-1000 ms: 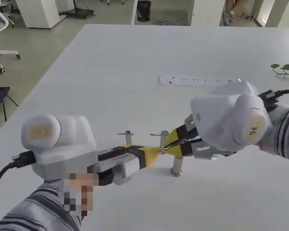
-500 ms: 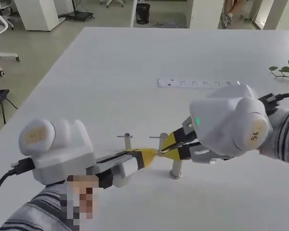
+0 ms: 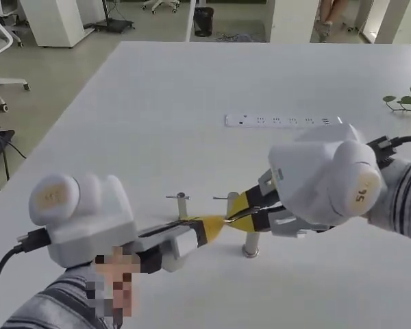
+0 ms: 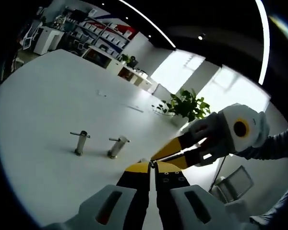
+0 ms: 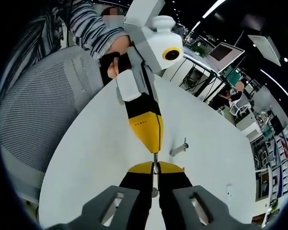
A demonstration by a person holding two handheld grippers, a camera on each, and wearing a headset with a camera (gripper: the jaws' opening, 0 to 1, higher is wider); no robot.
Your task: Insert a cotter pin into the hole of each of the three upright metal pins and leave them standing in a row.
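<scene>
- Thin metal cotter pin [image 5: 155, 162]: pinched between closed left gripper [image 4: 152, 166] and closed right gripper [image 5: 155, 168], tip to tip
- Upright grey metal pin [image 3: 250, 243]: just below right gripper
- Hazard: mistimed release drops cotter pin

The right gripper [image 5: 155, 168] has its jaws closed on a cotter pin [image 5: 155, 159]. The left gripper [image 5: 156, 146] meets it tip to tip, pinching the pin's other end. A metal pin [image 5: 178, 150] stands nearby on the table [image 5: 101, 158].

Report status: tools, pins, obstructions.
Left tool, right tool both shut, tips meeting on one cotter pin. Two metal pins already pinned; third pin upright below. Nothing blocking.
</scene>
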